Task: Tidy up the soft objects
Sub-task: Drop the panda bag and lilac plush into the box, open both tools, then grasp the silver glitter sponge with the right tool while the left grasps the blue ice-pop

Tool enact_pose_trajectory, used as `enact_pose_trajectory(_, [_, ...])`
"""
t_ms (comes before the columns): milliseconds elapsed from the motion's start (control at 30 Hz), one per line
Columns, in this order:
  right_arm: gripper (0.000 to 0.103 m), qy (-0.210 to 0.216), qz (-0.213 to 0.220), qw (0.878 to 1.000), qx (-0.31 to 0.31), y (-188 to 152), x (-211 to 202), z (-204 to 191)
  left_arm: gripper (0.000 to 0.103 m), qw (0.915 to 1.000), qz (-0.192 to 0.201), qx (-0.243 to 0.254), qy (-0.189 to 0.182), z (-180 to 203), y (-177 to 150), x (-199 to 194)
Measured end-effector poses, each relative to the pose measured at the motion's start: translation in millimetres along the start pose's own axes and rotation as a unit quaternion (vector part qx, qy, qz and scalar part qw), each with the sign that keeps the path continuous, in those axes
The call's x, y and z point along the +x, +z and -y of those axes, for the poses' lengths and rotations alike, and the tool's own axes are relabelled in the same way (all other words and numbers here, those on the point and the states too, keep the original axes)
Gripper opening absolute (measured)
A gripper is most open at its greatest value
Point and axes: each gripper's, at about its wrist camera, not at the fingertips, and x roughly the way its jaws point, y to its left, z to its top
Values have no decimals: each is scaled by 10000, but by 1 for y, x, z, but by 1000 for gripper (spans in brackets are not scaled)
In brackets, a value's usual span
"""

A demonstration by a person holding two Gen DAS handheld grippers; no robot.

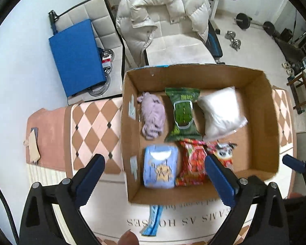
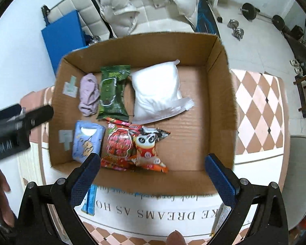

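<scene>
A cardboard box (image 1: 263, 122) (image 2: 220, 94) stands on a checkered table. In it lie a lilac cloth (image 1: 153, 116) (image 2: 89, 97), a green wipes pack (image 1: 182, 114) (image 2: 112, 94), a white bag (image 1: 220, 112) (image 2: 157, 91), a blue tissue pack (image 1: 160, 167) (image 2: 87, 143), a red snack bag (image 1: 193, 163) (image 2: 118, 145) and a panda snack bag (image 2: 149, 149). My left gripper (image 1: 154, 178) is open and empty above the box's near left part. My right gripper (image 2: 152, 175) is open and empty above the box's near wall.
A blue packet (image 1: 153, 220) (image 2: 89, 202) lies on the table in front of the box. A white jacket (image 1: 163, 10) hangs on a chair behind. A blue board (image 1: 77, 55) leans at the back left. Dumbbells (image 1: 233, 39) lie on the floor.
</scene>
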Motion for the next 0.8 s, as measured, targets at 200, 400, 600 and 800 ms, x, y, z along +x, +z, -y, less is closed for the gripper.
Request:
enact_pose_trajectory(200, [103,99,244,9996,-57,-20,-35,0,100,9995,228,-207,101,-11,-30,-31])
enact_pose_trajectory(400, [103,224,415,9989,68,-45,-66,5,100,9975,497,-405,282,-15,-57,-53])
enact_pose_trajectory(600, [103,1,444,9984,359,-99,-71,50,100,9984,-43,-397,403,-14,-121,-2])
enact_pose_trajectory(800, [103,-393,-77,9940,1018,-160,-25,125,100,9936,-951,-472,386,-15,-168,82])
